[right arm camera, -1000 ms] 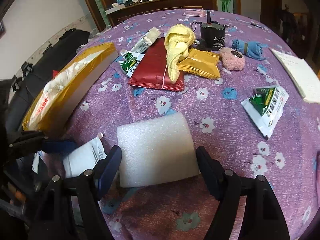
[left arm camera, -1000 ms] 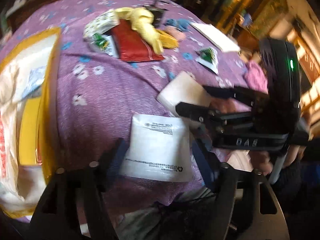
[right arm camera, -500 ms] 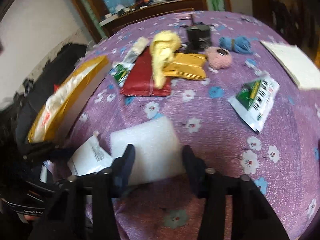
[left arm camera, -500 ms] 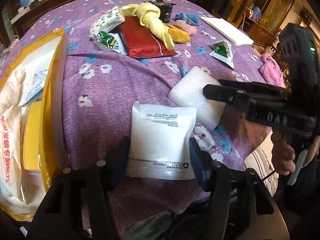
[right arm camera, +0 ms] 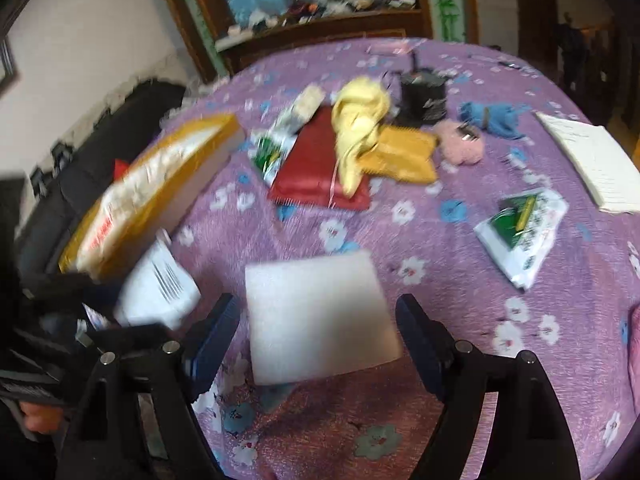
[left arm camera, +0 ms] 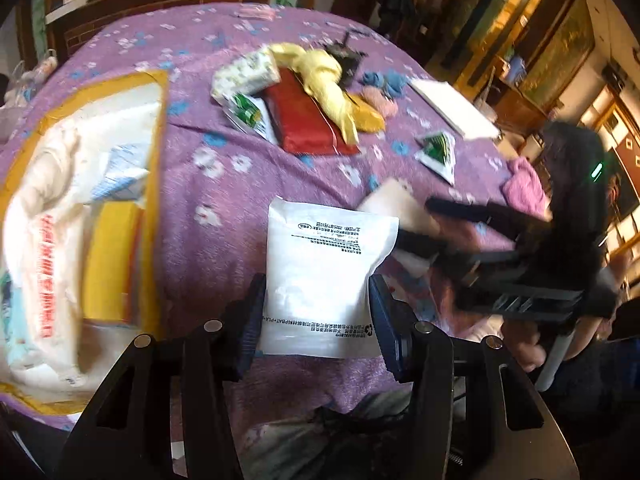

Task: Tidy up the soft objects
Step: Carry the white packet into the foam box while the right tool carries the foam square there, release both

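Note:
My left gripper (left arm camera: pixel 318 316) is shut on a white printed pouch (left arm camera: pixel 326 276) and holds it above the purple flowered tablecloth (left arm camera: pixel 224 200). The pouch also shows in the right wrist view (right arm camera: pixel 158 286), lifted at the left. My right gripper (right arm camera: pixel 318 342) has its fingers on both sides of a white foam block (right arm camera: pixel 320 316) with small gaps, so it looks open. The block shows in the left wrist view (left arm camera: pixel 394 204), with the right gripper (left arm camera: pixel 436 224) around it. A yellow cloth (right arm camera: pixel 360 128), a pink fluffy item (right arm camera: pixel 460 146) and a blue cloth (right arm camera: pixel 490 118) lie farther back.
A yellow-edged box with a white bag (left arm camera: pixel 76 216) lies at the left. A red packet (right arm camera: pixel 316 168), an orange packet (right arm camera: pixel 408 156), green-and-white sachets (right arm camera: pixel 522 228), a black can (right arm camera: pixel 424 98) and a white notepad (right arm camera: pixel 596 164) lie on the table. A pink cloth (left arm camera: pixel 524 186) lies at the right edge.
My left gripper has closed on the white pouch and lifted it. My right gripper stays around the foam block and has opened wider than half a second ago.

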The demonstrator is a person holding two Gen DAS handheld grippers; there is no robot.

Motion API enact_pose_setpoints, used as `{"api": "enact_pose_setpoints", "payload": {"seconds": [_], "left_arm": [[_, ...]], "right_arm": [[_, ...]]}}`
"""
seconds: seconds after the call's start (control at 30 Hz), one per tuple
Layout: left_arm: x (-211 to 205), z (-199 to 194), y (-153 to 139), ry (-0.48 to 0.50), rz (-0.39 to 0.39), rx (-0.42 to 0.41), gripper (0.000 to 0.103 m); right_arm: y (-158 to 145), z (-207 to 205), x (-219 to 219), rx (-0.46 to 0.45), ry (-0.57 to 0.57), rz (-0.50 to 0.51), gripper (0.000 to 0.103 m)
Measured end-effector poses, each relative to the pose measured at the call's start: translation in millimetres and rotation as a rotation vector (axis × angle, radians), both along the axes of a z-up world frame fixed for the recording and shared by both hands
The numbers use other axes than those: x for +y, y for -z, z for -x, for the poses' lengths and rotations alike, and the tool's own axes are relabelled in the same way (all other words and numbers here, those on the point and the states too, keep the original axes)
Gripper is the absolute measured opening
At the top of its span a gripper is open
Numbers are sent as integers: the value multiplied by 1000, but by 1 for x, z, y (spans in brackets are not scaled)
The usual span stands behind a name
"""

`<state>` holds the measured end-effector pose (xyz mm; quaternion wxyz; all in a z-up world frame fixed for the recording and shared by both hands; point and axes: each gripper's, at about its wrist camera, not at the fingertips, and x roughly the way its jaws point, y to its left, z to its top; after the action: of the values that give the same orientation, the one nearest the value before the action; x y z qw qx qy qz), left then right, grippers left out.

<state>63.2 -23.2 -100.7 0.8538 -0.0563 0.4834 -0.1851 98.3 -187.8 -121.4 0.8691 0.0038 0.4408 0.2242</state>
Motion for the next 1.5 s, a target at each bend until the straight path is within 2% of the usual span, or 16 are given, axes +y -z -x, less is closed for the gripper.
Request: {"api": "enact_pose_setpoints", "payload": {"seconds": [0.13,0.23,0.3,0.4,0.5,0.6,0.7,0.8,0.87,0.93,1.0,1.03,1.07,1.27,1.4,1.5], "left_arm": [[22,3,-14,-54,64,-11,50],[41,4,-24,-96,101,-26,50],[56,6,-31,-134,123,-33,50],[69,7,-35,-168,140,-38,50],[72,8,-35,-173,142,-39,50],[67,8,-32,-164,148,-33,50],[63,6,-31,-154,146,-35,50],[61,8,-31,-147,141,-32,50],[60,8,-31,-147,137,-37,50],[59,8,-29,-149,128,-33,50],[60,8,-28,-157,120,-29,50],[61,8,-28,-163,119,-31,50],[63,9,-29,-168,119,-34,50],[82,11,-33,-225,117,-38,50],[105,14,-45,-307,98,-60,50],[125,11,-52,-381,58,-79,50]], "right_arm": [[13,-3,8,-15,30,108,80],[15,-5,1,3,42,70,80],[12,-6,-7,0,68,41,74],[7,-6,-19,13,83,-34,74],[6,-6,-30,77,75,-120,74],[2,1,-31,101,43,-157,74],[3,0,-48,119,130,-240,74],[14,-4,-76,192,255,-397,72],[17,-6,-85,190,313,-423,69],[19,-10,-89,194,353,-420,58],[27,-17,-90,232,373,-431,31],[29,-19,-90,236,384,-424,26],[29,-19,-88,234,385,-409,14],[-3,-4,-62,92,314,-307,11],[-27,2,-30,22,149,-299,11],[-40,-2,7,23,13,-316,11]]}}
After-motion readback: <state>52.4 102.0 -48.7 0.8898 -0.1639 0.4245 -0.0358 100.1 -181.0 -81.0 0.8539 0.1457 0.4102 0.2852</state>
